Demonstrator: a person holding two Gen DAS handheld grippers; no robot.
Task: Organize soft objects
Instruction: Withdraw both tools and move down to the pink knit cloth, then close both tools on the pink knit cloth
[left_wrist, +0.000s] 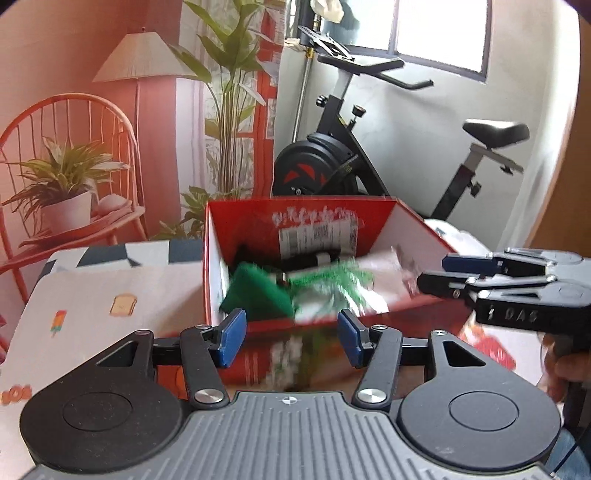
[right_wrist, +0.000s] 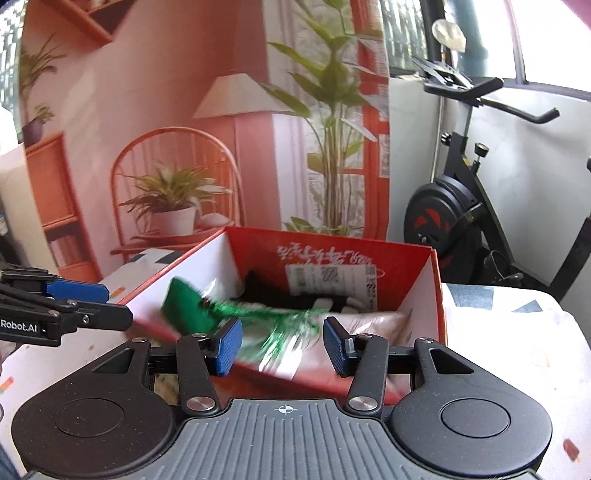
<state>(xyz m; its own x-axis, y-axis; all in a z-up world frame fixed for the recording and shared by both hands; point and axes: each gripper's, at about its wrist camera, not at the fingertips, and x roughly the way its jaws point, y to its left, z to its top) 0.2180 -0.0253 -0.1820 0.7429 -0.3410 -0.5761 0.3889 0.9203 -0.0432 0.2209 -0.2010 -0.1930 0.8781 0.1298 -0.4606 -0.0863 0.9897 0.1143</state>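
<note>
A red cardboard box (left_wrist: 369, 317) with white inner walls stands open on the worktop (left_wrist: 92, 295), which is covered by a cloth printed with small toast and ice-lolly pictures. White writing is printed upside down on the box's red far wall (right_wrist: 295, 253), too blurred to read, and below it sits a white sticker (right_wrist: 328, 278) with barcodes and fine print that cannot be made out.

Inside the box lies a green soft item (left_wrist: 258, 291) with a fringed, tinsel-like end, smeared by motion, across a pale plastic-wrapped bundle (right_wrist: 369, 321) and something black (right_wrist: 266, 290) behind it.

The left gripper (left_wrist: 291, 338) has its blue pads spread apart with nothing between them, just before the box's near wall. The right gripper (right_wrist: 282, 345) is likewise spread and empty. In the left view its side reads "DAS" (left_wrist: 519, 314); in the right view the left gripper's side reads "Robot.AI" (right_wrist: 18, 326).
</note>
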